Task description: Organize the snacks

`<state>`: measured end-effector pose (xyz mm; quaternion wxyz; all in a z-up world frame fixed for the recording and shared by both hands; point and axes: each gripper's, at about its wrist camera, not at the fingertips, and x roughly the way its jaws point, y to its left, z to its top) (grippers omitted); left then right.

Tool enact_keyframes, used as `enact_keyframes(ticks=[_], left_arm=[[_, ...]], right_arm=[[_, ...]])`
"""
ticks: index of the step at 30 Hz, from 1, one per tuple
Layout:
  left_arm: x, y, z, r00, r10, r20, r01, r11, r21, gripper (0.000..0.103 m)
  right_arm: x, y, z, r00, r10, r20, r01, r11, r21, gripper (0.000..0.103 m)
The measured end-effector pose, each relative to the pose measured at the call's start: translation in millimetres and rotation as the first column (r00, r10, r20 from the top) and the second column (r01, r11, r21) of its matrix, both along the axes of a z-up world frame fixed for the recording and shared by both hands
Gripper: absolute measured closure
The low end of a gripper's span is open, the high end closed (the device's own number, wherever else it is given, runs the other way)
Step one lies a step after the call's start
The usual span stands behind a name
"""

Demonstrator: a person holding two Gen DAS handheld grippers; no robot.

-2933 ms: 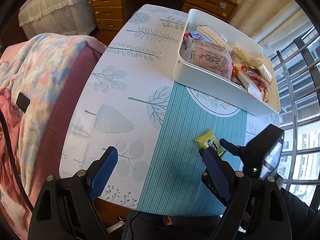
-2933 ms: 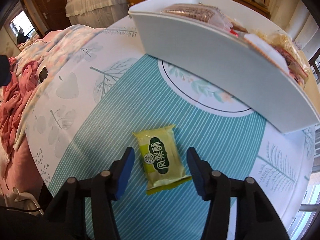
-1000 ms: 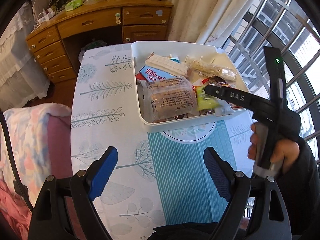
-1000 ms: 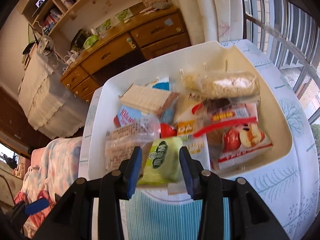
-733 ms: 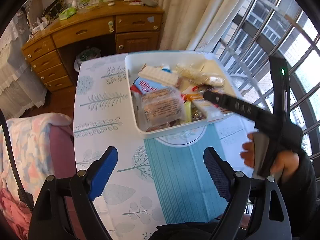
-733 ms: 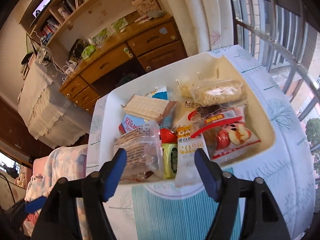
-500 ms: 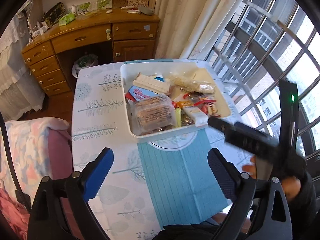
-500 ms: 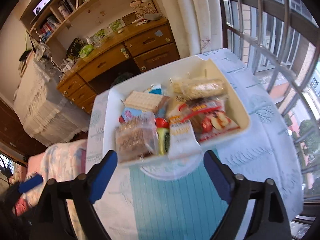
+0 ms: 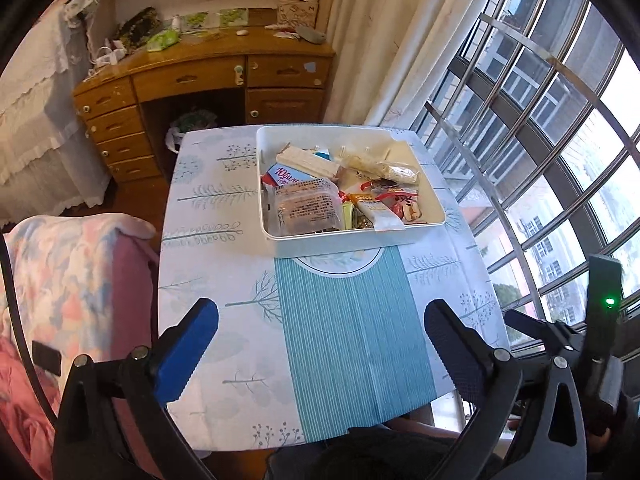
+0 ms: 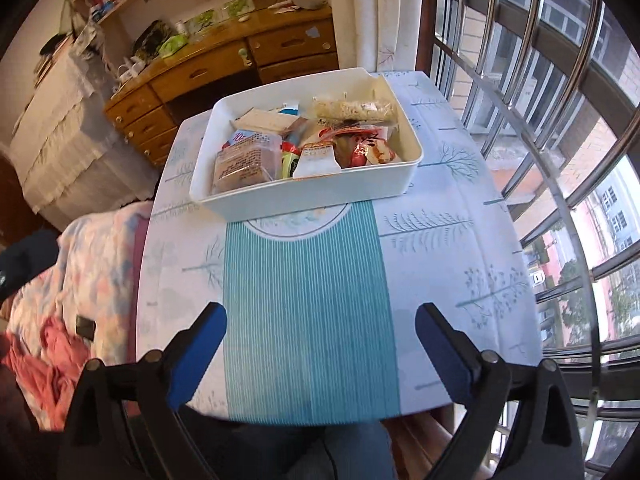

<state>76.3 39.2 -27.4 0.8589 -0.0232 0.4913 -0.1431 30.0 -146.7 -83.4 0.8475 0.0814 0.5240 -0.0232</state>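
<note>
Left tongs [image 9: 320, 344] were still spreading, jaws wide, nothing between them. Right tongs [image 10: 320, 340] were also still spreading, nearly full width, nothing between the pads, only bare cloth below. Both pairs pointed steeply down at the near end of the desk [image 9: 224, 240], hovering over the teal striped strip [image 10: 308, 300] of the tablecloth.

Outward from there: white bin [image 10: 304, 196] sat at the far end of the desk, well apart from both tongs, straight ahead along the strip. In both wrist views its long axis ran across the view, left to right, near wall facing the tongs. Snacks [image 9: 340, 196] were all inside it: clear bag of brown biscuits [image 10: 244, 160] at near left, green packet [image 10: 290, 164] wedged upright just beside it, red-and-white packets to the right, a long pale bar along the far wall.

No loose snack showed on the desk in either view, so the sorting looked finished or close to it. Neither hand was clearly nearer the bin; the right tongs sat a bit more centred on it.
</note>
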Motion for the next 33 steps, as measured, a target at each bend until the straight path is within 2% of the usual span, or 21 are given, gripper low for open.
enact_keyframes(ticks=[8, 14, 20, 27, 33], left_arm=[[-13.2, -20.3, 19.2, 0.997, 0.051, 0.055, -0.052, 0.998, 0.024, 0.001], [-21.2, -30.0, 20.4, 0.993, 0.105, 0.062, -0.107, 0.994, 0.025, 0.001], [-40.4, -41.3, 11.9, 0.99, 0.121, 0.077, -0.127, 0.989, 0.071, 0.001], [-47.5, -48.9, 15.2, 0.988, 0.112, 0.107, -0.121, 0.989, 0.089, 0.001], [-47.4, -50.5, 17.0, 0.983, 0.129, 0.128, -0.141, 0.986, 0.086, 0.001]], right_arm=[[-23.0, 4.2, 41.8, 0.991, 0.128, 0.04, -0.128, 0.992, 0.007, 0.006], [-36.1, -5.3, 51.0, 0.993, 0.105, 0.061, -0.106, 0.994, 0.011, 0.006], [-48.0, -11.7, 48.7, 0.991, 0.062, 0.117, -0.064, 0.998, 0.018, 0.006], [-50.5, -10.9, 55.7, 0.983, 0.075, 0.166, -0.075, 0.997, -0.004, 0.006], [-48.3, -12.0, 55.5, 0.982, 0.087, 0.166, -0.087, 0.996, -0.007, 0.006]])
